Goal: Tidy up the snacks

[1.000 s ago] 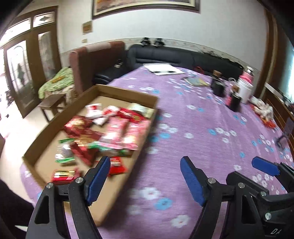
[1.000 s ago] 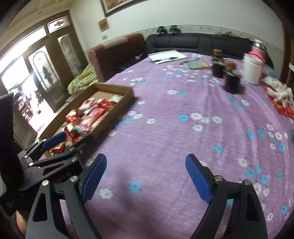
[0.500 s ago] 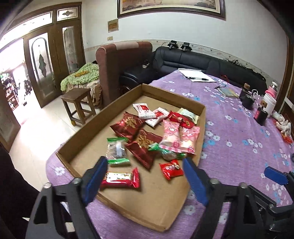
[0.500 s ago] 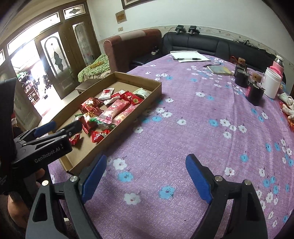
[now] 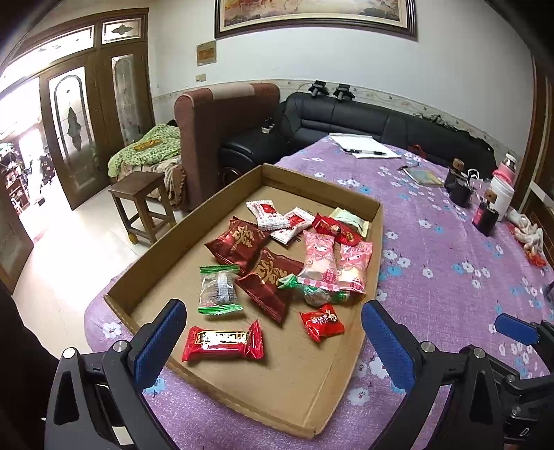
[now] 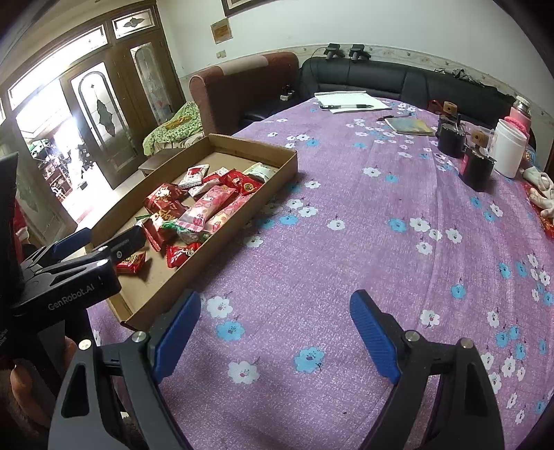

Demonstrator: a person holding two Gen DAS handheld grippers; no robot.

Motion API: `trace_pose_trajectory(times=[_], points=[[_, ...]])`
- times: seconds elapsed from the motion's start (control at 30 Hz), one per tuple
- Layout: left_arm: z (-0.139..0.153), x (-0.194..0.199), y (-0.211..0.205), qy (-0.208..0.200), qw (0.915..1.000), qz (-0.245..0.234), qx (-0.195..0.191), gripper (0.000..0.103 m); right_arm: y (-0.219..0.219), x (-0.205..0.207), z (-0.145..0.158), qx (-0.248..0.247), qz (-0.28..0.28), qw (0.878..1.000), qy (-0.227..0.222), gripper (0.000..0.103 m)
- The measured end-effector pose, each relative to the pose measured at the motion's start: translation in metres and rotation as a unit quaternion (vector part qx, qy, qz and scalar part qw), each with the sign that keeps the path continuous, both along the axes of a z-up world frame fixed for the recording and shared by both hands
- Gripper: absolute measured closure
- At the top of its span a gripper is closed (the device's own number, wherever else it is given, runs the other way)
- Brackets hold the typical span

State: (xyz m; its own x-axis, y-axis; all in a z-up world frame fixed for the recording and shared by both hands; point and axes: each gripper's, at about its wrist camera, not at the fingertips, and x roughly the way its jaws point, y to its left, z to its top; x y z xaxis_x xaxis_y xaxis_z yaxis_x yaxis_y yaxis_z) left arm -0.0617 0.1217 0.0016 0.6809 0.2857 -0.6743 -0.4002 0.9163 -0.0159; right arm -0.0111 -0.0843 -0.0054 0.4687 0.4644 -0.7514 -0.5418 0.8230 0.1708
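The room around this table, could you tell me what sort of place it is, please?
Most likely a home living room: a black sofa and a brown armchair stand behind the table's flowered purple tablecloth, with a framed picture on the wall.

Matt brown cardboard tray (image 5: 221, 194); glossy foil and plastic snack wrappers (image 5: 221, 342). Purple flowered cloth (image 6: 346, 221) on table, slightly rough weave. Far sofa (image 5: 346, 121) shiny black leather. Wooden stool (image 5: 138, 194) left.
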Motion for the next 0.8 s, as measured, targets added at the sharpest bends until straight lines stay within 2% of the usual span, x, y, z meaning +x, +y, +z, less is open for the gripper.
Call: trace_pose_trajectory(times=[0.13,0.3,0.4,0.53,0.6,0.7,0.77,0.8], points=[[0.001,-0.002,0.005,-0.009,0.9998,-0.004,-0.015,0.001,-0.001,0.001,-0.002,-0.001,0.0,1.0,0.002,0.015],[0.011,-0.008,0.014,-0.044,0.9983,-0.005,-0.038,0.001,-0.002,0.002,-0.003,-0.002,0.0,1.0,0.002,0.015],[0.013,-0.003,0.012,-0.038,0.999,-0.004,-0.023,0.001,-0.002,0.002,-0.003,-0.003,0.0,1.0,0.002,0.015],[0.016,-0.009,0.003,-0.047,0.997,0.044,0.043,0.001,-0.002,0.002,-0.004,-0.005,0.001,1.0,0.002,0.015],[0.019,-0.013,-0.001,-0.05,0.995,0.049,0.071,0.001,-0.002,0.002,-0.004,-0.005,0.0,1.0,0.003,0.015],[0.017,-0.009,-0.003,-0.014,0.9973,0.021,0.068,0.001,-0.002,0.002,-0.006,-0.005,0.0,1.0,0.004,0.015],[0.014,-0.006,-0.001,-0.005,0.9982,0.011,0.059,0.001,-0.002,0.002,-0.006,-0.005,0.001,1.0,0.004,0.015],[0.012,-0.005,-0.003,-0.003,0.9977,0.012,0.066,0.001,-0.002,0.002,-0.006,-0.004,0.001,1.0,0.004,0.015]])
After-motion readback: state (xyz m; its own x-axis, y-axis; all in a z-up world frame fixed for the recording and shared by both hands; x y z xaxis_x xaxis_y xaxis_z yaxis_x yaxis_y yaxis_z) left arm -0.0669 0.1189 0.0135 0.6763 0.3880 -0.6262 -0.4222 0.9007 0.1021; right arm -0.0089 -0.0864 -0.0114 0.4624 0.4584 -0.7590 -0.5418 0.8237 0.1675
